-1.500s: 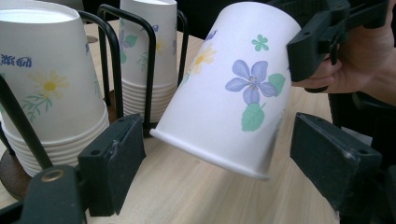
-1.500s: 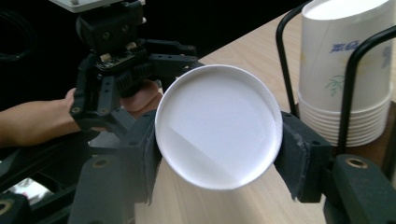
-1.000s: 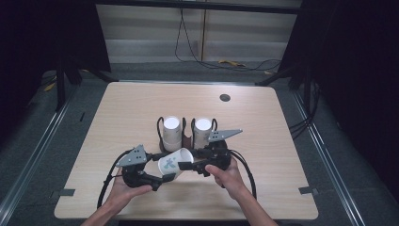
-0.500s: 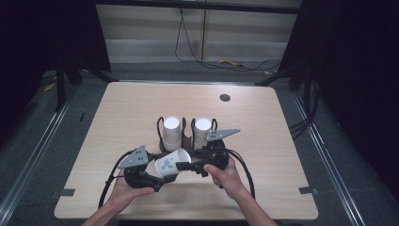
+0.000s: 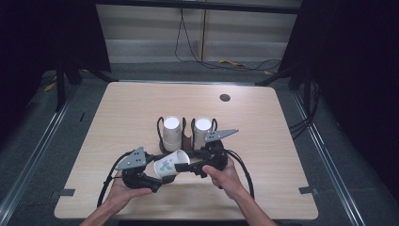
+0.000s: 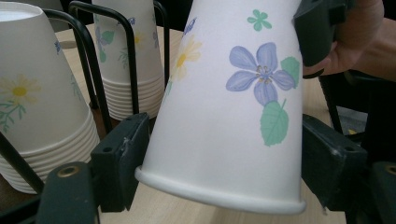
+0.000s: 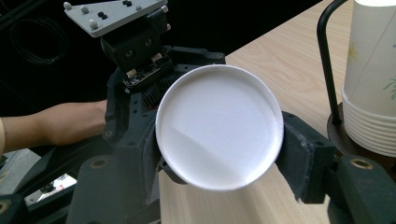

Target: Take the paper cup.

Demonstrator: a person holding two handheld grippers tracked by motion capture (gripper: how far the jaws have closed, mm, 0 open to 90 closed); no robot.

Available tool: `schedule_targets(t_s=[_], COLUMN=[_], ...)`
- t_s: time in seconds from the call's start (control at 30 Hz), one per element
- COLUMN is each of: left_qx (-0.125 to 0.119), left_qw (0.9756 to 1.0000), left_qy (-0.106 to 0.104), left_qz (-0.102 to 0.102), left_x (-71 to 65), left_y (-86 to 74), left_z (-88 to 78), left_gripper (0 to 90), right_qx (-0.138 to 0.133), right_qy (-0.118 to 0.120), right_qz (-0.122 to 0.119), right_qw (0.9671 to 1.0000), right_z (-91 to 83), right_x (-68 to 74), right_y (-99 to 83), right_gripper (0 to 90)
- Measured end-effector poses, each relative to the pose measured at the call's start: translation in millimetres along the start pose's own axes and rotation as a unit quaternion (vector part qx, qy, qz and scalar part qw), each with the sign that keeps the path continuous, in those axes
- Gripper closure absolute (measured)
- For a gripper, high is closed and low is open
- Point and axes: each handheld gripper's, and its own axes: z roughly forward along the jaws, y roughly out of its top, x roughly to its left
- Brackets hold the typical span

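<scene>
We have the white flower-printed paper cup point(image 5: 170, 165) at 6 o'clock of the black wire rack point(image 5: 186, 133). Right gripper point(image 5: 190, 167) clamps its base, just easing. Left gripper point(image 5: 157, 180) closing round the rim: seat fully before right lets go.

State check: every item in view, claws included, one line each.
paper cup: off the table, tilted, between both claws
left claw: around the cup near its rim, jaws just been closing; full grip unclear
right claw: pads on the cup's base end, jaws just been opening a little
left stack: upside down, nested, in rack
right stack: same
wire rack: upright on table
</scene>
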Motion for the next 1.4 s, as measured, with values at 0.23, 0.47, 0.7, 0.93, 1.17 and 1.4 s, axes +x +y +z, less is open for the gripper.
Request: schedule_targets(t_s=[0.23, 0.47, 0.7, 0.93, 1.17, 1.4], left_qx=[0.002, 0.007, 0.017, 0.034, 0.057, 0.074], left_qw=[0.9996, 0.9992, 0.9986, 0.9975, 0.9959, 0.9951], left_qy=[-0.010, -0.018, -0.008, 0.003, 0.007, 0.018], left_qz=[-0.026, -0.035, -0.050, -0.062, -0.070, -0.063], left_x=[2.5, 2.6, 5.9, 11.1, 16.4, 18.0], left_y=[-0.2, -1.1, -2.0, -0.7, 0.7, 6.2], left_z=[-1.6, -0.5, -1.7, -4.9, -7.6, -11.8], left_gripper=[24.8, 25.6, 25.7, 25.7, 25.8, 26.0], right_qx=[-0.002, -0.002, 0.001, -0.005, 0.002, 0.018], right_qy=[-0.009, -0.019, -0.042, -0.062, -0.072, -0.079], right_qz=[-0.017, -0.013, -0.015, -0.017, -0.021, -0.029], right_qw=[0.9998, 0.9997, 0.9990, 0.9979, 0.9972, 0.9963], right_z=[0.6, 0.0, -3.5, -11.0, -16.2, -18.3], right_x=[0.8, 0.0, -1.6, -3.6, -4.9, -6.1], right_y=[-0.1, -0.3, -0.8, -1.2, -2.0, -5.5], right_gripper=[31.5, 20.8, 17.1, 16.6, 16.3, 16.9])
